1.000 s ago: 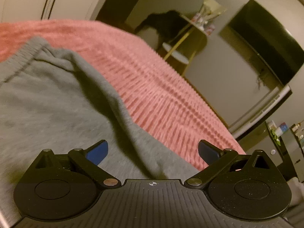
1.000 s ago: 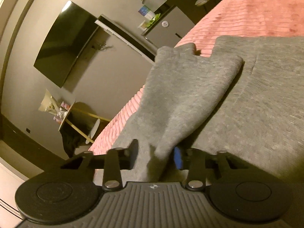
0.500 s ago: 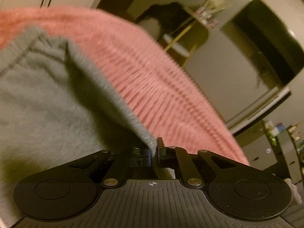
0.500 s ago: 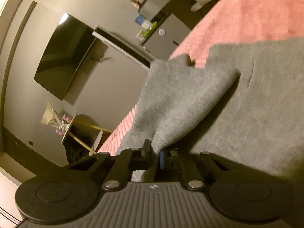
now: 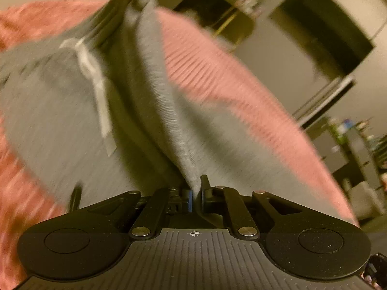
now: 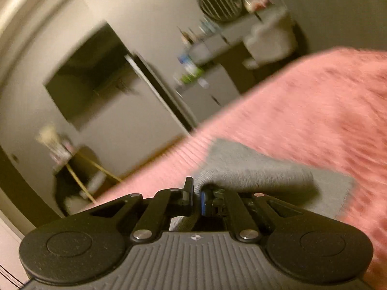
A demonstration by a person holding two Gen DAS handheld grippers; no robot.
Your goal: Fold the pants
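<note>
Both grippers (image 5: 196,193) (image 6: 197,194) pinch gray pants (image 5: 60,111) (on pink bedspread (image 6: 314,125)).

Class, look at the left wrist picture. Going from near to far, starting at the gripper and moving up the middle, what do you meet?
Left gripper → ribbed waistband of the grey pants → pink bedspread → dark screen on the far wall.
</note>
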